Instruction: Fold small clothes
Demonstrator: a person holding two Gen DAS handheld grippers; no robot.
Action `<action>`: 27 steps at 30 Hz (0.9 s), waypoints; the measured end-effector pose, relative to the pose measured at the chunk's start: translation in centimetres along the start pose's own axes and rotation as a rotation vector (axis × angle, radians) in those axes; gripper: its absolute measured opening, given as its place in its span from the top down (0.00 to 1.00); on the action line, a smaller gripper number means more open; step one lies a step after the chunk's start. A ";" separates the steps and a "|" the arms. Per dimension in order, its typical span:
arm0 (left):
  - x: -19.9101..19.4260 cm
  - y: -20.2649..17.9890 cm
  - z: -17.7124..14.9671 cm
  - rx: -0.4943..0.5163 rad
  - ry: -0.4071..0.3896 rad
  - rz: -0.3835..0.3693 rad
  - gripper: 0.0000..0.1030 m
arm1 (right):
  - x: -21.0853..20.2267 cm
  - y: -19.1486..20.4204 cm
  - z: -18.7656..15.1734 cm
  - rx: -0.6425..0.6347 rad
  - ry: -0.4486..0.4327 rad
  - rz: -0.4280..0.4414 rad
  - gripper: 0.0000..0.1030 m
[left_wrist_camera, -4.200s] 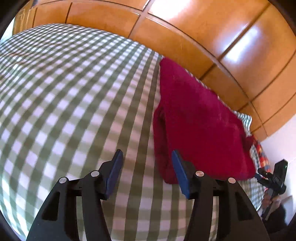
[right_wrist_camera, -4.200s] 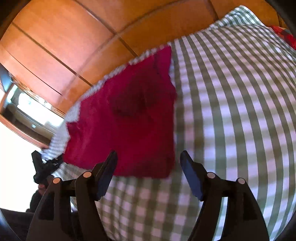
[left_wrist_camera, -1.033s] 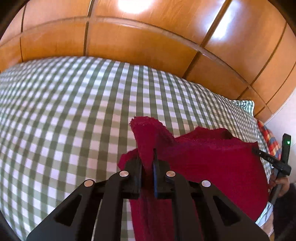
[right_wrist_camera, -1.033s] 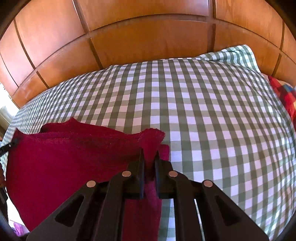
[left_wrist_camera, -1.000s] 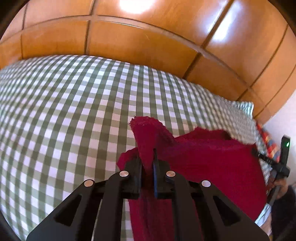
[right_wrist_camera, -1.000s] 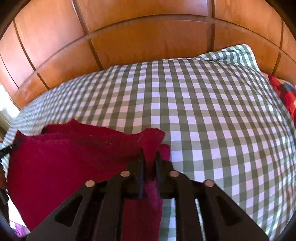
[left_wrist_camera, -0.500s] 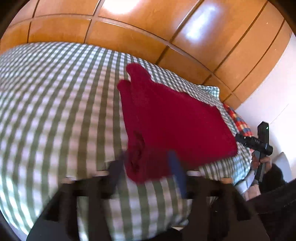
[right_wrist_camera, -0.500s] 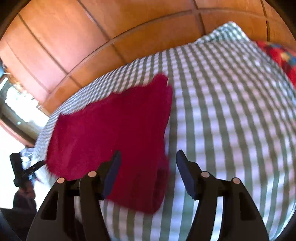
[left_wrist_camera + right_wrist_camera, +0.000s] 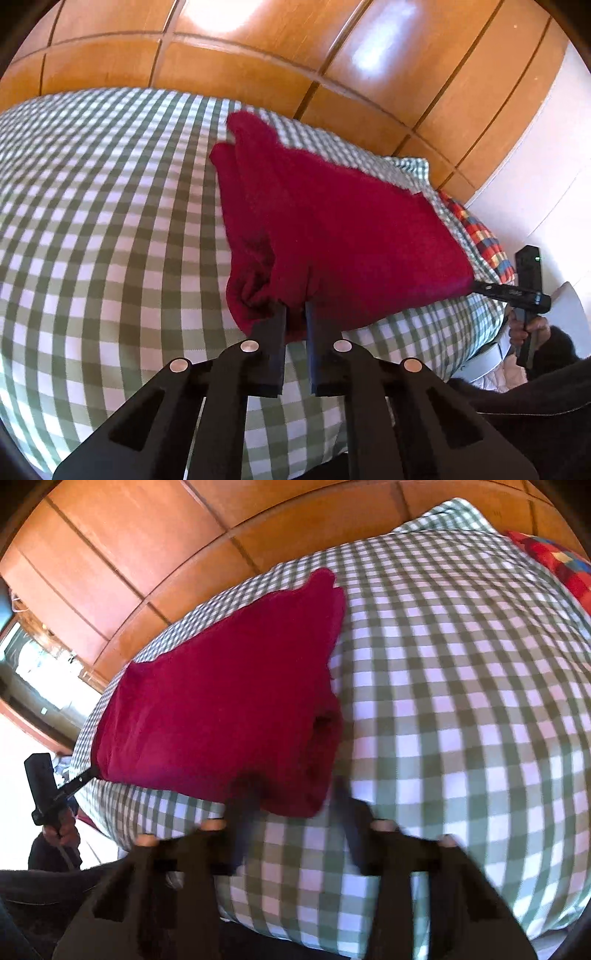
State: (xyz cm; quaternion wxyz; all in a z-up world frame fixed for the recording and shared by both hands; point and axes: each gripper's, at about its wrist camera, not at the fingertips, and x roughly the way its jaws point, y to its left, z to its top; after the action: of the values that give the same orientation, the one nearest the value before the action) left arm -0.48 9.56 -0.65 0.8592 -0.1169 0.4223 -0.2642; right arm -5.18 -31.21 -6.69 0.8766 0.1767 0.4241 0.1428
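Left wrist view puts my left claw [image 9: 295, 314] right on the near corner of the red cloth [image 9: 351, 229]: its jaws are closing and the bunched, layered edge is already pinched between the pads. The cloth lies folded on the checked bed [image 9: 110, 221], spreading away from that claw toward the wood panels [image 9: 258, 55] and off to its right. My right claw [image 9: 291, 790] sits at the other near corner. It is blurred, its jaws are closing, and the corner is between them, but the pads do not look pressed on it yet. I read the placing this way: one claw on each end of the near edge lets me lift that whole edge level and carry it over for another fold, without the layers sliding apart. As for how it lies, the near edge runs straight from one claw to the other, along the bed's front, and the side edges point away from both claws toward the panels. I judge the long axis to run claw to claw, though the lens bends things too much to be sure.
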 end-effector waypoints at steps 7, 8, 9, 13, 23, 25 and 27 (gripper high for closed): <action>-1.5 0.9 -0.5 -0.005 0.022 0.038 0.95 | -1.6 -0.1 -0.6 -0.072 0.020 -0.064 0.94; -0.7 1.5 -1.2 -0.024 0.056 0.046 0.95 | -0.4 -0.6 -1.1 -0.060 0.054 -0.080 0.94; -0.2 1.7 -1.6 -0.030 0.076 0.055 0.95 | 0.4 -0.7 -1.5 -0.063 0.070 -0.095 0.94; 0.1 2.4 -2.5 -0.081 0.084 0.054 0.95 | 0.8 -1.0 -1.9 -0.039 0.064 -0.089 0.94; -2.2 0.5 2.2 -0.077 -0.039 0.088 0.94 | -3.0 0.7 2.7 -0.078 -0.043 -0.103 0.42; -1.4 0.4 3.4 -0.071 -0.045 0.150 0.94 | -2.4 0.9 4.1 -0.068 -0.072 -0.109 0.40; -0.2 0.5 4.7 -0.074 -0.043 0.214 0.94 | -1.0 1.1 6.1 -0.046 -0.091 -0.136 0.40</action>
State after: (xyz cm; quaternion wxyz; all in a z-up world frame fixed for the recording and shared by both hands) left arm 3.27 9.98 2.23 0.8865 -0.1083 0.4233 -0.1524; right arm -1.05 -31.80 -2.02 0.9065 0.1337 0.3915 0.0842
